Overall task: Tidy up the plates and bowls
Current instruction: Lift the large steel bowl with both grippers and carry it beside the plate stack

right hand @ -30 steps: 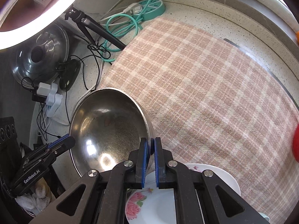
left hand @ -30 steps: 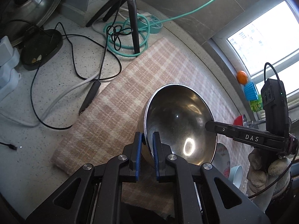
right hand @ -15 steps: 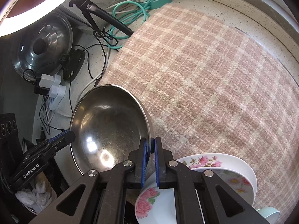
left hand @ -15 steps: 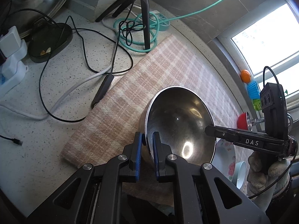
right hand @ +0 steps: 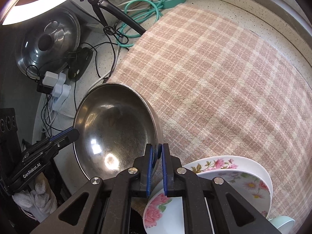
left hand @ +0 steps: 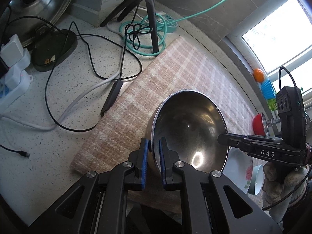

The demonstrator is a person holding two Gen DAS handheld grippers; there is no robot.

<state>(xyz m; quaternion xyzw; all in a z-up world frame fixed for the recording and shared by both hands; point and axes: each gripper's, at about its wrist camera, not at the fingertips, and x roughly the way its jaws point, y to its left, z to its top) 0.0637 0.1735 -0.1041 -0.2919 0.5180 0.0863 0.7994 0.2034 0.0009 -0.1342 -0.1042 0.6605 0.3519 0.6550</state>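
A large steel bowl (left hand: 187, 128) is held by both grippers above a pink plaid cloth (left hand: 175, 74). My left gripper (left hand: 154, 146) is shut on the bowl's near rim. My right gripper (right hand: 156, 152) is shut on the opposite rim of the bowl (right hand: 115, 126); it shows in the left wrist view (left hand: 222, 137) too, and the left gripper shows in the right wrist view (right hand: 75, 133). Floral white plates (right hand: 234, 175) are stacked just right of the bowl, with a floral bowl (right hand: 163, 210) under my right gripper.
A pale green cup (right hand: 282, 222) sits beside the plates. Black and teal cables (left hand: 136, 33), a tripod (left hand: 152, 15), a power strip (left hand: 13, 78), a black dish (left hand: 52, 48) and a steel lid (right hand: 46, 42) crowd the speckled counter left of the cloth. A red cup (left hand: 259, 122) stands near the window.
Both grippers have carried the steel bowl back toward the near left corner of the cloth. More of the floral plates and the counter's cables have come into view.
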